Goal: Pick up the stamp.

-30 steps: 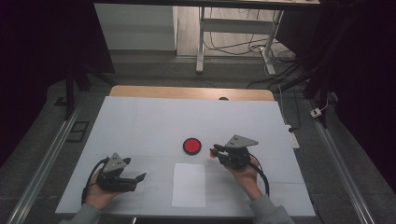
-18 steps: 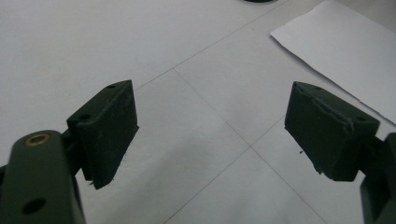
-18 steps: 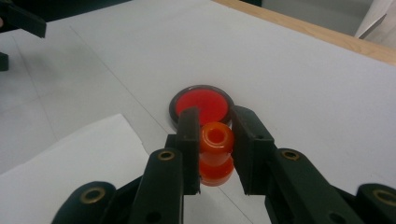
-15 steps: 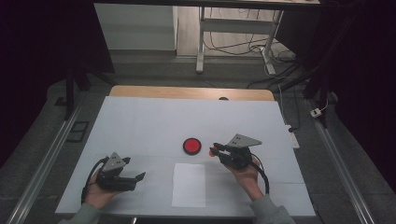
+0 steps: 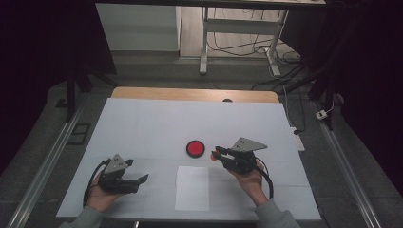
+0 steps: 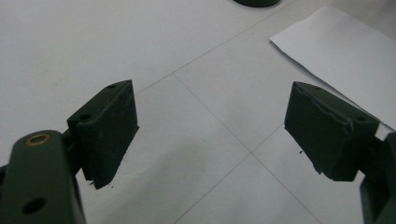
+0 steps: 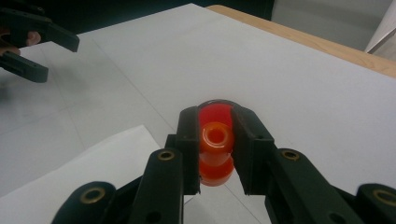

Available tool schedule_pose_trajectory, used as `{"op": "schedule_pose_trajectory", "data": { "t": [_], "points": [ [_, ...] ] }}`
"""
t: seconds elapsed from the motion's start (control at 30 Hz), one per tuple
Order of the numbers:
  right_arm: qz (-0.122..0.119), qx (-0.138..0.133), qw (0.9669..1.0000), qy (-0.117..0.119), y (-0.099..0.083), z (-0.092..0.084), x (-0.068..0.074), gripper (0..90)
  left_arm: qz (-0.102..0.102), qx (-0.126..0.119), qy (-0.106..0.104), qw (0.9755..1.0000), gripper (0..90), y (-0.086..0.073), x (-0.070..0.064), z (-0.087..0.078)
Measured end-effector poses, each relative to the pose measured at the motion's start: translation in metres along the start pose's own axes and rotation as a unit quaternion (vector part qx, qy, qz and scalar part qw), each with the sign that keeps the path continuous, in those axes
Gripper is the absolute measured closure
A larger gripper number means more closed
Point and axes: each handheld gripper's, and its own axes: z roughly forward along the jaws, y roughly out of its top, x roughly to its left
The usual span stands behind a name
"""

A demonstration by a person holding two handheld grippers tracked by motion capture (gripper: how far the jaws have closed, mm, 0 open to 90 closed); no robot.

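Note:
My right gripper (image 5: 217,153) is shut on a small orange-red translucent piece with a hole through it (image 7: 215,138), held just above the white table (image 5: 157,123). Its jaws point left toward a round red dish with a black rim (image 5: 195,148) at the table's middle. That dish's red inside (image 7: 214,109) shows just behind the held piece. My left gripper (image 5: 141,180) rests at the front left, open, with nothing between its pads (image 6: 110,128). From the right gripper view it appears far off as the left gripper (image 7: 35,44).
A white sheet of paper (image 5: 192,187) lies near the front edge between the two hands, and its corner (image 6: 341,51) shows beyond the left jaws. A wooden strip (image 5: 195,94) runs along the table's far edge. Metal rails flank the table.

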Motion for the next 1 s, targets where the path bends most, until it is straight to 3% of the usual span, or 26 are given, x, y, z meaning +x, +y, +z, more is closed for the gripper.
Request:
{"op": "schedule_pose_trajectory", "data": {
  "t": [0.27, 0.53, 1.0],
  "points": [
    [0.003, -0.012, 0.9999, 0.011, 0.003, -0.008, 0.008, 72.0, 0.006, -0.002, -0.001, 1.0, 17.6, 0.003, -0.002, 0.001],
    [0.018, -0.03, 0.9986, 0.038, 0.006, -0.014, 0.017, 72.0, 0.0, -0.008, -0.007, 0.9999, 17.6, 0.003, -0.001, 0.001],
    [-0.002, -0.027, 0.998, 0.056, 0.009, -0.011, 0.035, 72.0, 0.002, -0.005, -0.006, 1.0, 17.6, 0.003, 0.0, 0.002]
  ]
}}
